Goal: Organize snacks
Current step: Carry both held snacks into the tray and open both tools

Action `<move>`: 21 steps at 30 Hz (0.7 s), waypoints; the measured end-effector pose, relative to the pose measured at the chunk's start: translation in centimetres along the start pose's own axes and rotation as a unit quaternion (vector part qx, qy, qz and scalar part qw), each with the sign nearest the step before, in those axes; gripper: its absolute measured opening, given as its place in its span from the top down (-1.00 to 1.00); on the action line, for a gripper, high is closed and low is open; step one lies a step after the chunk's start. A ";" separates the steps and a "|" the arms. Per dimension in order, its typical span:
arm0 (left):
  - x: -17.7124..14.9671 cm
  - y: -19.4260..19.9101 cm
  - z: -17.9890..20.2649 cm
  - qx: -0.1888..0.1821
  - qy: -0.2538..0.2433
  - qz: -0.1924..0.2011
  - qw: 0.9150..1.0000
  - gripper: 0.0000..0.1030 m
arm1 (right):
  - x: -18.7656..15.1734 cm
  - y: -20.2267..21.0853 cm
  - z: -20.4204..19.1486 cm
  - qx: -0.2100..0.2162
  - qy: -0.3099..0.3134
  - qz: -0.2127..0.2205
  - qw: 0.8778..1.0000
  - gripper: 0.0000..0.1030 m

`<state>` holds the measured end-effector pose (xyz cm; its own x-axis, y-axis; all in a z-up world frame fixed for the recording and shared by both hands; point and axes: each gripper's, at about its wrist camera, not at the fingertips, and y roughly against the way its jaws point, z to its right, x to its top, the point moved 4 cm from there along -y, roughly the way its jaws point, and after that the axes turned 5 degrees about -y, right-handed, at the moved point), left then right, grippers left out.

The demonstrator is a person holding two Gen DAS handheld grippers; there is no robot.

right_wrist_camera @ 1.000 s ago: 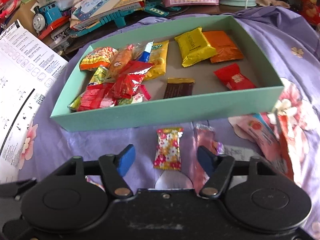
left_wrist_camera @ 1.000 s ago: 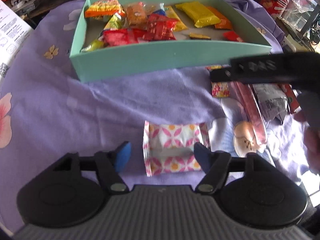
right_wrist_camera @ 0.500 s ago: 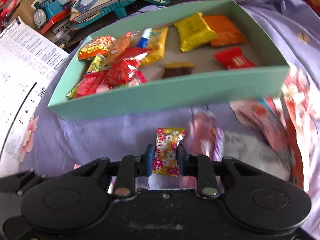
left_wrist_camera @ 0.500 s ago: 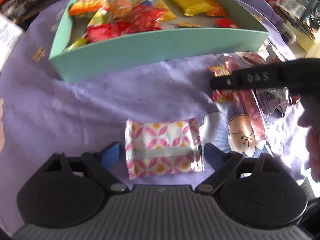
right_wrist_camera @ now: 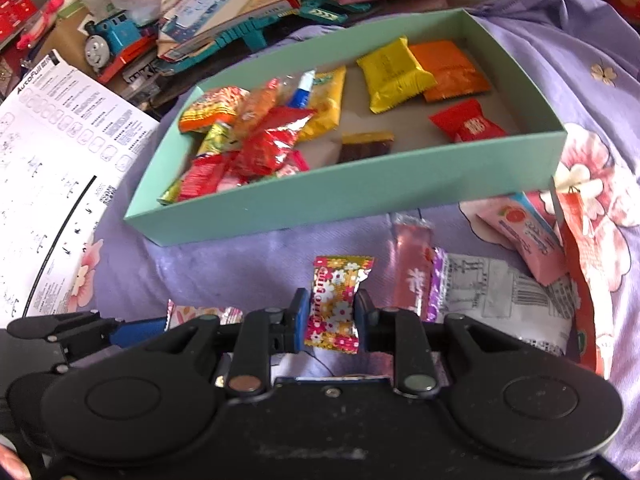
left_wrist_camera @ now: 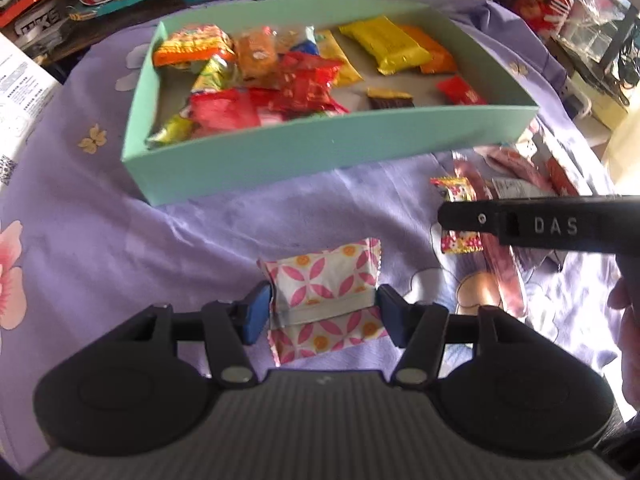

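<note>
Below the teal box (right_wrist_camera: 344, 196), my right hand-held gripper (right_wrist_camera: 329, 322) clamps the flowered candy (right_wrist_camera: 334, 300); my left hand-held gripper (left_wrist_camera: 320, 312), just closing, pinches the pink-patterned packet (left_wrist_camera: 326, 280) for boxing.

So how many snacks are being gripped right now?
2. A pink-patterned white packet sits between the left fingers, which have just been closing on it; a flowered candy is clamped in the right fingers.
</note>
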<state>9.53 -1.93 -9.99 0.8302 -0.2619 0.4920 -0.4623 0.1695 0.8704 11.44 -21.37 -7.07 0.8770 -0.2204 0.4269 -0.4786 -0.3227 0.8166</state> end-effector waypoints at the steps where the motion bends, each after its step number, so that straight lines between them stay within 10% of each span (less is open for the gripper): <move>1: 0.2 0.5 -0.1 0.000 0.000 0.005 1.000 -0.11 | 0.1 0.3 -0.2 0.000 0.002 0.003 1.000 0.54; 21: 14.1 1.5 0.4 0.017 -0.002 0.095 0.995 -0.12 | 10.8 3.3 1.5 -0.017 -0.020 0.084 0.996 0.54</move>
<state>20.41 -5.78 -1.70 0.7254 -0.2317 0.6482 -0.6214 0.1846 0.7614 19.29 -26.20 -0.36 0.7815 -0.3048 0.5443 -0.6168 -0.2470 0.7473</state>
